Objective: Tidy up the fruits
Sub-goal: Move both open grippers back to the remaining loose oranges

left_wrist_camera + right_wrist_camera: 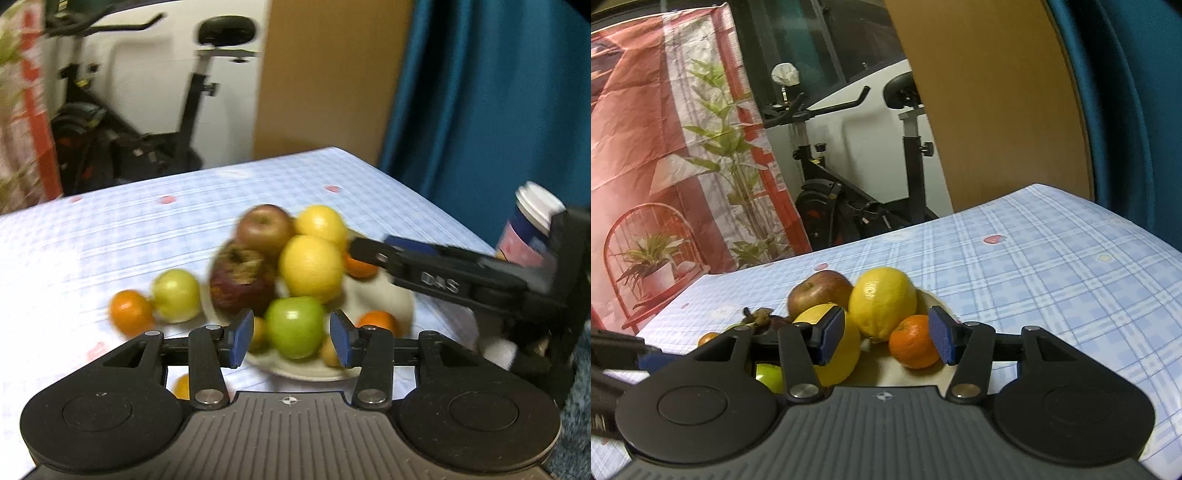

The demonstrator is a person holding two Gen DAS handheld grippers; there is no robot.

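Left gripper point(291, 338): was held low over the near edge of the plate, pointing forward and slightly down; its blue-padded fingers point(240, 339) stood wide apart and gripped nothing.
Round green apple point(294, 326): lay between the left fingers and just beyond their tips, on the near side of the plate; contact with the pads could not be told because of blur.
Right gripper point(886, 338): was level over the plate, fingers forward; its blue pads point(941, 338) were spread wide with nothing clamped. In the left wrist view its black body point(458, 284) reached in from the right above the plate.
Small round orange tangerine point(913, 341): sat in the gap just inside the right finger, near the pad; touching or not could not be told.
Large yellow lemon point(881, 302): lay just ahead of the right gripper's fingertips, centred between them.
Second yellow lemon point(836, 354): lay behind the left finger of the right gripper, partly covered by it.
Shallow cream-white plate point(384, 299): carried the piled fruit, below both finger pairs.
Red-brown apple point(264, 227): lay at the far side of the pile.
Pale yellow-green apple point(176, 295): rested on the tablecloth, left of the left fingers, beside an orange tangerine point(131, 312).
Blue-checked tablecloth point(1052, 266): covered the table under everything.
White-lidded cup point(532, 221): stood far right, behind the right gripper.
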